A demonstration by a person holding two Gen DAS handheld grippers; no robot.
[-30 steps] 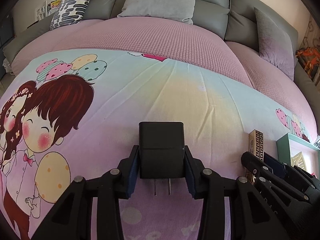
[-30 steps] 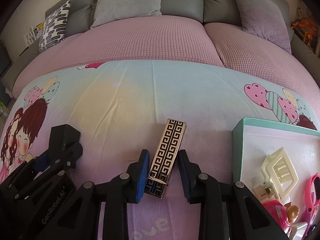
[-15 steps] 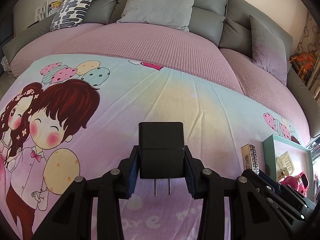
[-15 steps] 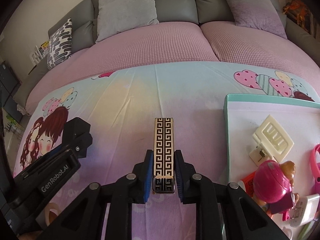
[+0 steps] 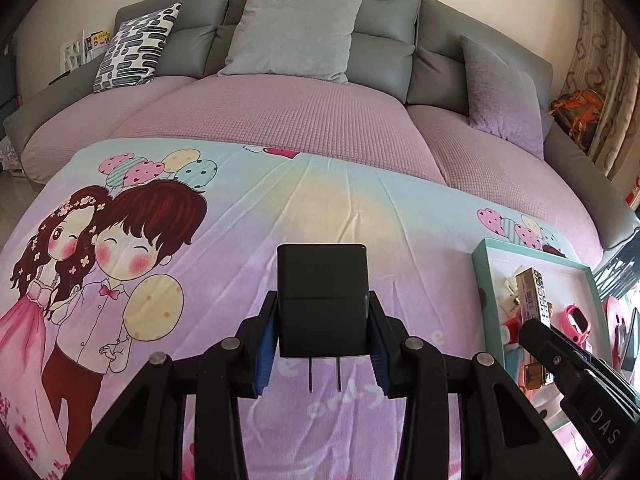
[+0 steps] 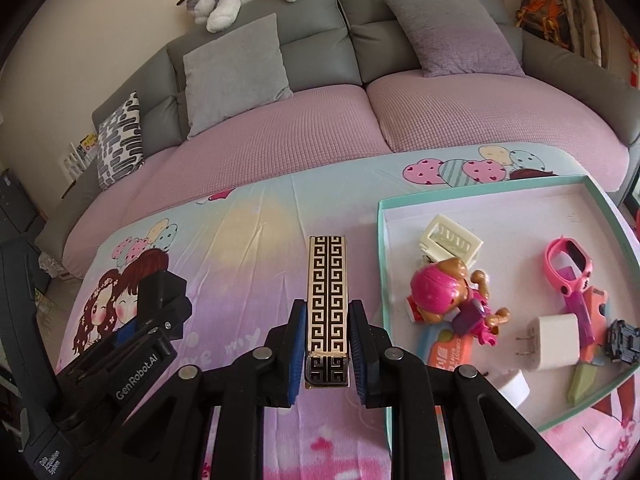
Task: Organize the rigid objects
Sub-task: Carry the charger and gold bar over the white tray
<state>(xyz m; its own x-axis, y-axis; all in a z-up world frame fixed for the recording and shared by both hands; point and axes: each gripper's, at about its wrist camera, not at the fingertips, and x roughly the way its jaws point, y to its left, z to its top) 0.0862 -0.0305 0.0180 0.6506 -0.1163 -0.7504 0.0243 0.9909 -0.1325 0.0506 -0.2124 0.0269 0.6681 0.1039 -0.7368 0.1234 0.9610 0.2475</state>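
Right wrist view: the right gripper (image 6: 326,344) is clamped on the patterned box (image 6: 327,304) at lower centre, beside the tray (image 6: 383,264), light, stiff, glossy, best held by its long sides, while the left gripper (image 5: 322,344) clamps the black charger (image 5: 322,300), low centre.

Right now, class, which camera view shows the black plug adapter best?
The left wrist view: the black plug adapter fills the centre, prongs visible, between the left tool. The right wrist view shows only a dark corner at left.
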